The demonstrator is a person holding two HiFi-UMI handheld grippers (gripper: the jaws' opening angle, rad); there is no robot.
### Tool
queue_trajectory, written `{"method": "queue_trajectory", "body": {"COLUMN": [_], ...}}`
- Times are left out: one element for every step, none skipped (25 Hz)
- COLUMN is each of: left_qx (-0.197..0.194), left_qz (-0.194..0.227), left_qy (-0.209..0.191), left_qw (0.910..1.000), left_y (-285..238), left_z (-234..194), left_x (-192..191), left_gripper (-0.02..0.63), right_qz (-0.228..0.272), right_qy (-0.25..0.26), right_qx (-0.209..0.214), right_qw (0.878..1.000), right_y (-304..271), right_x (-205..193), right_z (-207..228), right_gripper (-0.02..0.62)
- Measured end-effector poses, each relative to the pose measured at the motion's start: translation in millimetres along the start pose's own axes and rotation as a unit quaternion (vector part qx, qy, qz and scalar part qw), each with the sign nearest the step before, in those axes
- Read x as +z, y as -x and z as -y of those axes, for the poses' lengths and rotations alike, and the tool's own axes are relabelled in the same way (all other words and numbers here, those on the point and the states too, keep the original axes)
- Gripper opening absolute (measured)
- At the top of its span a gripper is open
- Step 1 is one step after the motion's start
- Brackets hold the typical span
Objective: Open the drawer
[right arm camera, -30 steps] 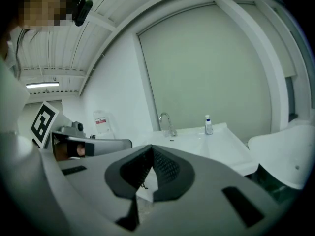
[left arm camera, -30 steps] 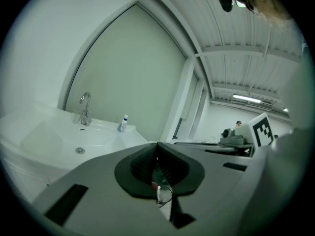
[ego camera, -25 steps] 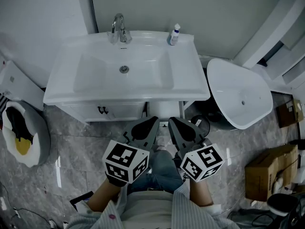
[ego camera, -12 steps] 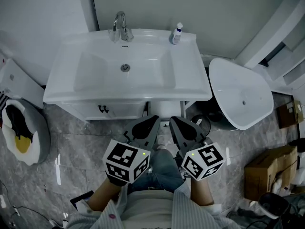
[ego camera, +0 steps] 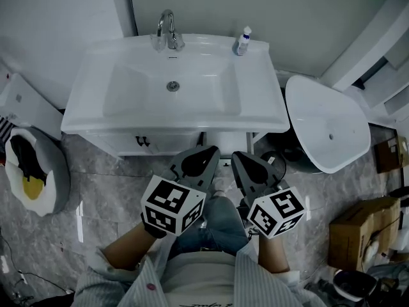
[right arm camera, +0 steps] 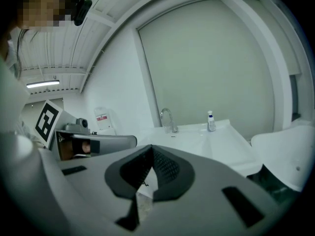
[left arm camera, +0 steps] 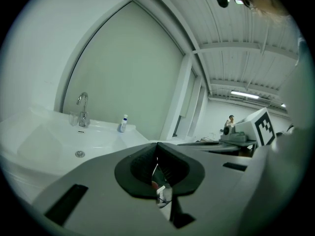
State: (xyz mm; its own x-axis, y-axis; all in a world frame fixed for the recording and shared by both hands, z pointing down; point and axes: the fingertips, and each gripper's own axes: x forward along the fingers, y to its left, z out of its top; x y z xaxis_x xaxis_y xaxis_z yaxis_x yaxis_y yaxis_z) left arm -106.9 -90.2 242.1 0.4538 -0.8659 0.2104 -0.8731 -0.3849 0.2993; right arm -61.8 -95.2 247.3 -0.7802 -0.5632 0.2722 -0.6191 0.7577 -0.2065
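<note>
Plainly pressed together with nothing between them, the left tongs [ego camera: 214,149] and the right tongs [ego camera: 234,155] are held side by side, tips aimed toward the white drawer front [ego camera: 167,143] of the vanity. That drawer looks shut; its small dark handle [ego camera: 142,141] lies left of both tongs, which touch nothing. Above it spreads the white rectangular basin counter [ego camera: 268,115], with a curved chrome tap [ego camera: 167,28] and a small white bottle with a blue cap [ego camera: 242,41] at its back edge.

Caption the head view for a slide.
Person faces a white sink, left gripper and right gripper shut and empty, short of the drawer below.
</note>
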Motion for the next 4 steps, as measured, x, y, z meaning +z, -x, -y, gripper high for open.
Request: {"method": "queue_trajectory", "body": {"left_qx": [0.001,0.001,0.000,0.000], "left_qz": [0.003,0.007,0.011,0.015], "left_qy": [-0.005,-0.010,-0.015,-0.019], "left_qw": [1.0000,0.9999,0.9998,0.9997], "left_y": [-0.9,-2.0,-3.4,-4.8], "left_z": [-0.9,-1.5,-1.7,-1.8], "left_x": [3.1,6.4,9.8,13.2], "left_gripper": [0.017,0.017,0.017,0.017], "right_qz": [0.001,0.002,0.003,0.004], "right_qy": [0.000,0.001,0.001,0.002], "right_qx": [0.000,0.000,0.000,0.000], "right_qw": [1.000,1.000,1.000,1.000], "right_y": [-0.7,-1.3,-1.8,-2.2], "right_x": [0.7,1.8,3.1,4.5], "right_z": [0.5,1.1,1.8,2.4], "right_gripper": [0.008,0.008,0.008,0.009]}}
